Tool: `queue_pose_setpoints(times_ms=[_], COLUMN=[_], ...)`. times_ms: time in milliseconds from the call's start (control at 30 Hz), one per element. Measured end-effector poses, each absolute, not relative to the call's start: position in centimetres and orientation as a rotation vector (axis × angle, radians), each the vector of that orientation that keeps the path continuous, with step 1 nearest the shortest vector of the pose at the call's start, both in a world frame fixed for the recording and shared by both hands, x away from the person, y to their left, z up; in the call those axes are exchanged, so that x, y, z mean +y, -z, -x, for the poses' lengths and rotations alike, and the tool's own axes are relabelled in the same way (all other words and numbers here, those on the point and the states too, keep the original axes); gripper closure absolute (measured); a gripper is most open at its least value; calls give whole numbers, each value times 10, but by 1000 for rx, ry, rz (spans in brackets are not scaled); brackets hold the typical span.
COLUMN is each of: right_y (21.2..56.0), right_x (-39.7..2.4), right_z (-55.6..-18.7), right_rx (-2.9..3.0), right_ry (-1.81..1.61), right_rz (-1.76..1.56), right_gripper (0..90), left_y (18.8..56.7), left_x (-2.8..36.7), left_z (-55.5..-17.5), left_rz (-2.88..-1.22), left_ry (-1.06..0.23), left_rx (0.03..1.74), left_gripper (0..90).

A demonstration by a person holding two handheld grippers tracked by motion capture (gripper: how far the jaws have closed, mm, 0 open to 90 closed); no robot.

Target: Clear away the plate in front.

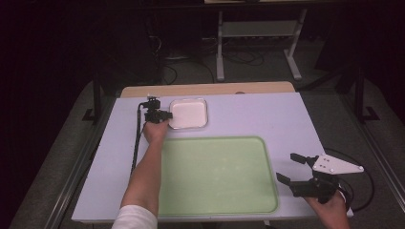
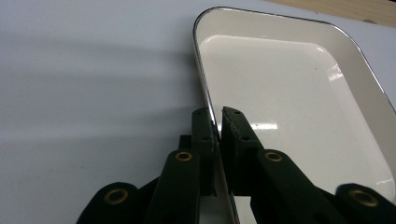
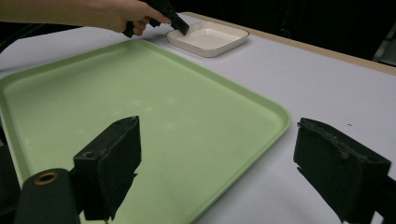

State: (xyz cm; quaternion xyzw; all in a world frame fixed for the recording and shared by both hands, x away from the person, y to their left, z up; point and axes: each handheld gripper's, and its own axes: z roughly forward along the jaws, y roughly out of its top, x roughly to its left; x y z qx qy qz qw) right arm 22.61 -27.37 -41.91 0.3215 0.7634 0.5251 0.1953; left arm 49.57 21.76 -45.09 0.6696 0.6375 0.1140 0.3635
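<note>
The small white dish (image 1: 189, 113) sits at the far side of the desk (image 1: 267, 114), just past the green tray (image 1: 217, 175). The left gripper (image 2: 218, 122) pinches the dish's thin rim w/ jaws nearly closed. That grip is tiny, so the dish could tip or slip out if lifted fast. The right gripper (image 3: 215, 158) waits by the tray, jaws wide, holding nothing. The left gripper view shows the rim squeezed btwn the pads; the high view is too far to tell.
</note>
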Motion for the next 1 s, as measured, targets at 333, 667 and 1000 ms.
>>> queue_pose_setpoints(times_ms=[333,667,1000], right_y=[419,419,419], right_x=[-274,-275,-274], right_z=[-226,-226,-226], right_rx=[2139,2136,2136], right_ry=[-1472,-1473,-1472], right_rz=[-901,-902,-903], right_gripper=[141,141,141], left_y=[451,452,441], left_x=[216,216,226], left_z=[-496,-496,-491], left_rz=[-1665,-1598,-1495], left_ry=[-271,-227,-242], left_rx=[1696,1726,1745], left_gripper=[862,886,886])
